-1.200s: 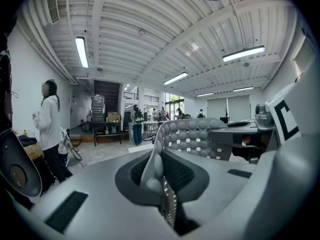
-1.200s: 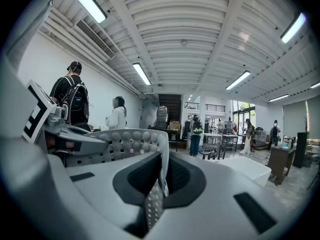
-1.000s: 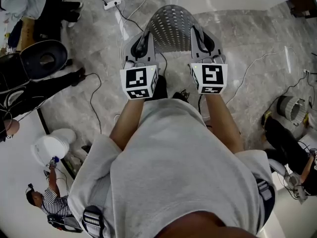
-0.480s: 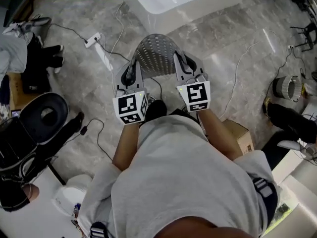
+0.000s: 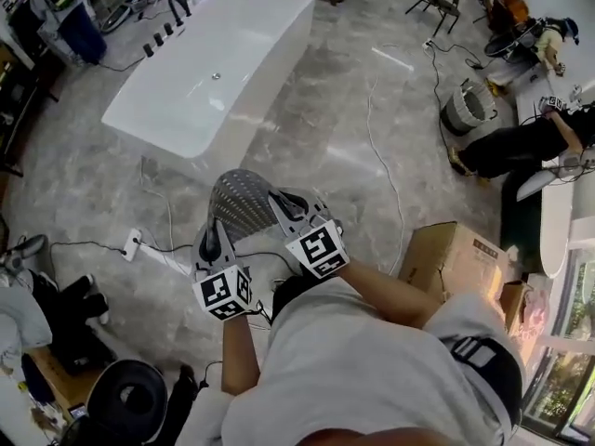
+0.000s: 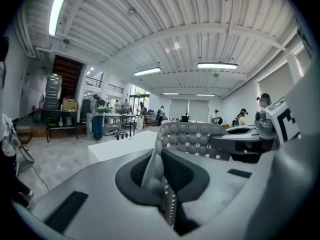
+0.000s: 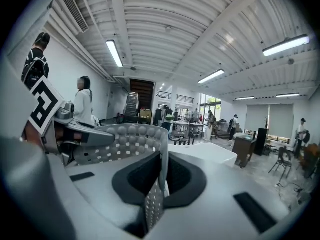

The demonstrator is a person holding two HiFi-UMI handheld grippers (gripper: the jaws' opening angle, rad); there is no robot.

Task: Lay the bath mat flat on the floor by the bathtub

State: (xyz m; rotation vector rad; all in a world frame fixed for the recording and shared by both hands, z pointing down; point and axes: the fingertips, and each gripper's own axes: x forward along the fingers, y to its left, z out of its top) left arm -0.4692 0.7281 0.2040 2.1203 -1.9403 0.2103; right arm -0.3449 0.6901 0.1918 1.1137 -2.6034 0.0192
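Head view: L gripper & R gripper each have fingers pinched shut on an edge of the bath mat, held up off the floor btwn them. Vs 1 sec ago, the bathtub has come fully into view at 11 o'clock, well apart from the mat. Approach prob unfinished, laying not begun.

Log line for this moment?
left claw: shut on bath mat | right claw: shut on bath mat | state: held up, not laid | bathtub: ahead
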